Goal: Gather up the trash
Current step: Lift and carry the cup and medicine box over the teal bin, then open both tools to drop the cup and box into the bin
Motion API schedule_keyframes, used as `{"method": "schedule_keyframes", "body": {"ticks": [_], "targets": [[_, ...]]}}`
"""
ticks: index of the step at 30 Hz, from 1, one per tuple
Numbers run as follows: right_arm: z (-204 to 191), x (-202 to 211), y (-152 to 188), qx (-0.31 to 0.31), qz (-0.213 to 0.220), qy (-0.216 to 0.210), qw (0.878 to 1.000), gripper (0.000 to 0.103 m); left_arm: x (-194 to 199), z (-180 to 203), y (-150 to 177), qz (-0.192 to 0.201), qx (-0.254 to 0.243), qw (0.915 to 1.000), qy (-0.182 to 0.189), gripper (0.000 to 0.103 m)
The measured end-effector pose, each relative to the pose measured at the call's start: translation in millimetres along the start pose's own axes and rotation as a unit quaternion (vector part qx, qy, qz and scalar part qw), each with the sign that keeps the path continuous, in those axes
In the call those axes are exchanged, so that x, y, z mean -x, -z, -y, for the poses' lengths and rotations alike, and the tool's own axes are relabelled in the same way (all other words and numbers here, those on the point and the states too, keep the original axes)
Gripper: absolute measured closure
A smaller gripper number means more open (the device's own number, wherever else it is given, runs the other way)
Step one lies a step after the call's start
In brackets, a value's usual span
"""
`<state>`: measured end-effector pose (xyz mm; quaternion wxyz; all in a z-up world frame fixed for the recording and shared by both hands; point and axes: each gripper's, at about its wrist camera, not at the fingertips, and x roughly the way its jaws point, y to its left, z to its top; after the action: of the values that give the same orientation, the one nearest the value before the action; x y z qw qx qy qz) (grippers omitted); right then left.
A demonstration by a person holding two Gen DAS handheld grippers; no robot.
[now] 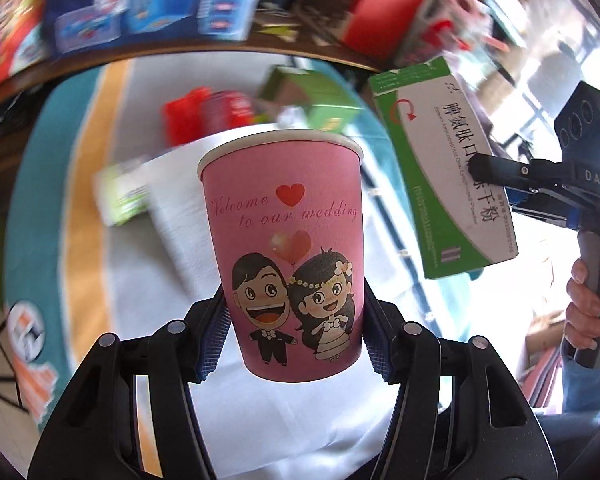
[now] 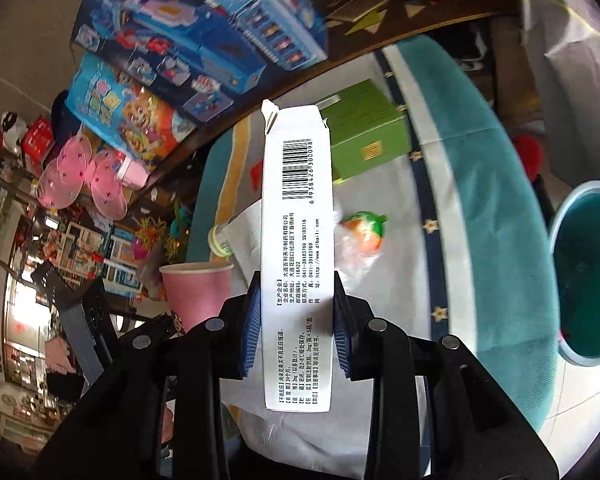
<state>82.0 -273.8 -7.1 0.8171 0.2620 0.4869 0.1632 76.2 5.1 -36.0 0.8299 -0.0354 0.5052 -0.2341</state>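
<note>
Above the round table [image 2: 480, 168], both tools were loaded and lifted clear of the cloth, which read as a carry toward the teal bin [image 2: 588, 272] standing just off the table's edge on the right. The left gripper [image 1: 296, 336] was clamped on the lower half of a pink paper cup [image 1: 286, 264], its blue ribbed pads [image 1: 214, 344] pressing the sides just above the base; gripping low kept the cup upright and mouth-up, probably so nothing inside would spill, though its contents could not be seen. The cup read "Welcome to our wedding", with red hearts and a cartoon bride and groom. The right gripper [image 2: 296, 332] was closed across the narrow faces of a green-and-white medicine carton [image 2: 298, 248], held lengthwise along the fingers with its torn flap pointing away. Its side panel carried a barcode numbered 6938426130009 and something further, Chinese manufacturer lines, the phone numbers 0411-39183769 and 39183716, and a web address that was only partly legible. From the left wrist the carton's face showed large Chinese characters and a smaller English line ending in "Powder". A green box [image 2: 366, 136], a small orange-and-green wrapped item [image 2: 366, 232] and white paper [image 2: 244, 240] lay on the table, seemingly awaiting collection.
</note>
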Motion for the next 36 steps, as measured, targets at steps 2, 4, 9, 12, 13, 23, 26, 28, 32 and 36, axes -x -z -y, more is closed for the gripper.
{"method": "schedule_keyframes", "body": {"ticks": [2, 4, 9, 12, 13, 23, 26, 28, 32, 36], "targets": [[31, 26, -2, -0.026, 0.032, 0.02, 0.999, 0.073, -12, 23, -11, -0.006, -0.018, 0.9998, 0.01, 0.044], [57, 45, -3, -0.053, 0.057, 0.038, 0.996, 0.073, -24, 46, -24, -0.011, -0.037, 0.9991, 0.018, 0.044], [126, 87, 5, -0.111, 0.113, 0.094, 0.983, 0.073, -57, 105, -49, -0.028, -0.09, 0.9948, 0.039, 0.044], [160, 100, 10, -0.141, 0.131, 0.119, 0.974, 0.073, -76, 138, -58, -0.041, -0.118, 0.9911, 0.045, 0.044], [171, 102, 13, -0.149, 0.135, 0.125, 0.972, 0.073, -81, 146, -61, -0.045, -0.124, 0.9902, 0.046, 0.044], [252, 103, 27, -0.2, 0.126, 0.156, 0.959, 0.073, -140, 218, -66, -0.099, -0.165, 0.9804, 0.042, 0.043], [270, 103, 31, -0.206, 0.121, 0.163, 0.957, 0.073, -156, 234, -68, -0.111, -0.17, 0.9783, 0.042, 0.043], [277, 103, 32, -0.206, 0.12, 0.174, 0.955, 0.073, -166, 242, -70, -0.12, -0.172, 0.9768, 0.043, 0.043], [288, 97, 33, -0.205, 0.11, 0.178, 0.956, 0.069, -182, 257, -71, -0.13, -0.181, 0.9738, 0.044, 0.043], [291, 86, 29, -0.202, 0.095, 0.167, 0.961, 0.061, -198, 265, -73, -0.143, -0.177, 0.9726, 0.046, 0.043]]}}
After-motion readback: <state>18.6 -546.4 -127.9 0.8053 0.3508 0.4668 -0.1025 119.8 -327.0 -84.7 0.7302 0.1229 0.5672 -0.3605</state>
